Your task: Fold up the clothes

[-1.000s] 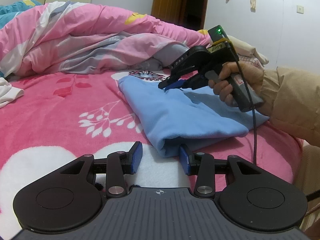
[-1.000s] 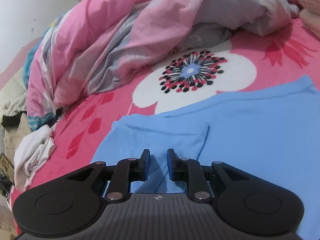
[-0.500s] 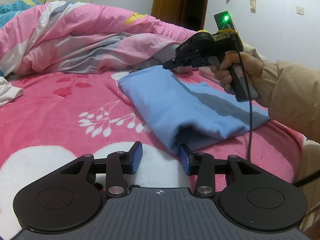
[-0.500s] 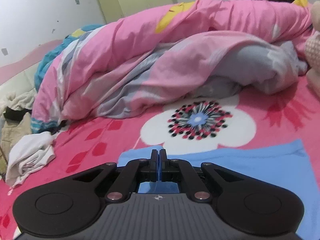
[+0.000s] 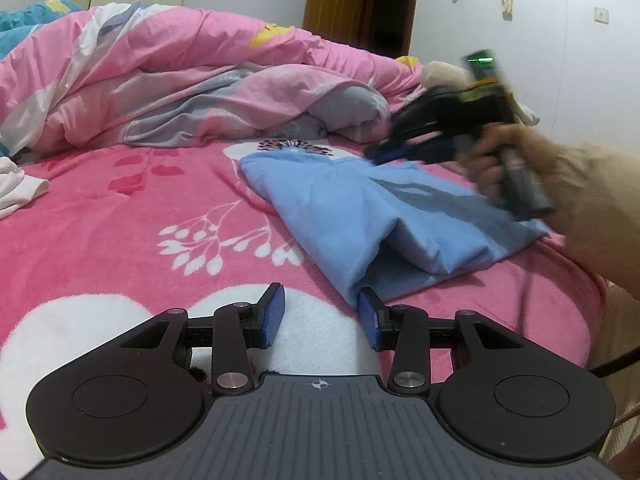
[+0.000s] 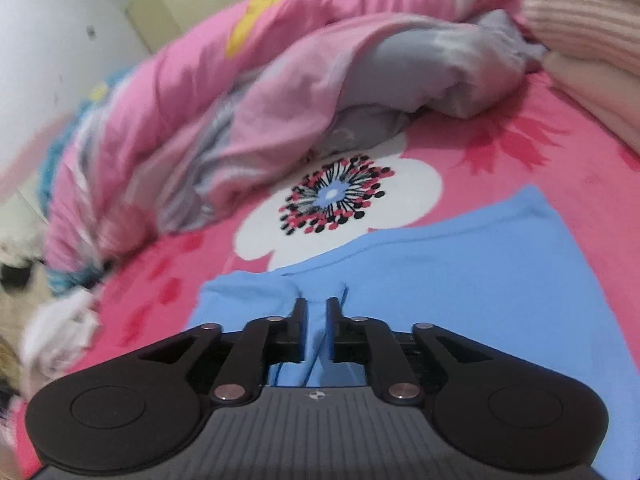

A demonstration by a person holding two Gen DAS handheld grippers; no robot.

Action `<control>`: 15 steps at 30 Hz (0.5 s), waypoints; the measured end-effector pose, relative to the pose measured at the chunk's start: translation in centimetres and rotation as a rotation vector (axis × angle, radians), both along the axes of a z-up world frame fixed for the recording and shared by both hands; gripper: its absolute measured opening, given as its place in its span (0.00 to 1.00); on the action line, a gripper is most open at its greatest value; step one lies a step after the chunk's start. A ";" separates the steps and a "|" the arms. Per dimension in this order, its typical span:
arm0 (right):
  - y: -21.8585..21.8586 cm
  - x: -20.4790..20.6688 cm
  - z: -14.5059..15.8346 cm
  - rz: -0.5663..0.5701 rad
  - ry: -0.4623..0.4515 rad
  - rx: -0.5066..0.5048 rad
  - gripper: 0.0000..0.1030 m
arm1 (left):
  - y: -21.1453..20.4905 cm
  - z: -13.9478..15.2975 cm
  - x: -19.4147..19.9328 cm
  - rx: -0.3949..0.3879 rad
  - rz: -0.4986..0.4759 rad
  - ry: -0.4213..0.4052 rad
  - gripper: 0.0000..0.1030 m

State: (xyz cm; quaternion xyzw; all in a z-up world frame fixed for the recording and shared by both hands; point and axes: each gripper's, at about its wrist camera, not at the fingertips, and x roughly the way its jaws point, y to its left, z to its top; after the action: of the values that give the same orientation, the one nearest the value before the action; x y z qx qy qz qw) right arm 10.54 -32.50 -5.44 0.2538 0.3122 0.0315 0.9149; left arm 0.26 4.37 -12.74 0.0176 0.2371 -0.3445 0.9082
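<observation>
Soft blue shirt (image 5: 360, 208) lies folded on the pink flowery bed cover (image 5: 120, 220). Left gripper (image 5: 322, 316) waits, jaws apart and empty, at its near corner. Right gripper (image 6: 317, 330) has just opened narrowly, letting the flap drop; this fold looks done.

A light blue garment (image 5: 360, 208) lies partly folded on the pink flowered bed (image 5: 120, 216), one half laid over the other with the fold along its left side; the near end gapes open, showing layers, and a small flap stands up at its far edge
</observation>
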 end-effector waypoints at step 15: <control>-0.8 -15.9 -3.6 0.098 0.074 0.539 0.35 | -4.4 2.5 -3.6 0.350 -0.046 -0.320 0.43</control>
State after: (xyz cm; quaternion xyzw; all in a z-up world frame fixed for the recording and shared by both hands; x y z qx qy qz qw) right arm -5.39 -33.26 -9.03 0.4736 0.3375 0.1484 0.7998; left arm -3.31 0.00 -10.28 0.2347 0.1460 -0.3114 0.9092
